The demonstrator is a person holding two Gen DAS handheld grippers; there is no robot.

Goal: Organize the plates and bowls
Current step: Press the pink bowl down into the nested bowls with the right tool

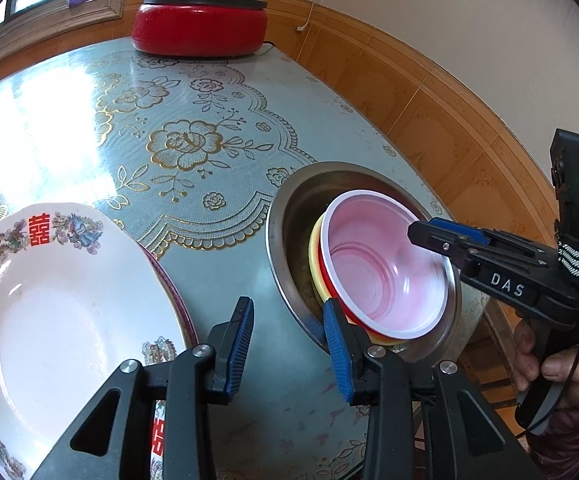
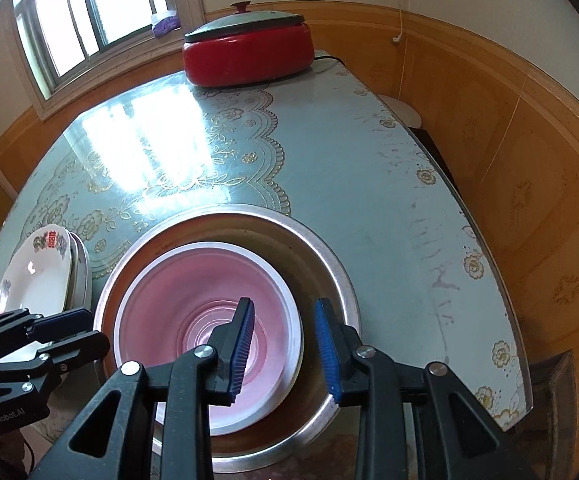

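A red bowl with a pink inside (image 1: 385,264) (image 2: 209,312) sits nested on a yellow bowl (image 1: 314,256) inside a large steel basin (image 1: 289,216) (image 2: 329,264). A stack of white plates with red characters (image 1: 61,304) (image 2: 41,268) lies to the left of the basin. My left gripper (image 1: 289,344) is open and empty, low between the plates and the basin; it shows at the left of the right wrist view (image 2: 73,328). My right gripper (image 2: 285,348) is open, straddling the red bowl's right rim without clamping it. It shows in the left wrist view (image 1: 429,236) at that rim.
A red electric pot with a grey lid (image 1: 201,28) (image 2: 249,48) stands at the table's far end. The table (image 1: 193,128) (image 2: 369,168) has a blue floral cover. A wood-panelled wall (image 2: 509,160) runs along its right edge. A window (image 2: 89,12) is at the far left.
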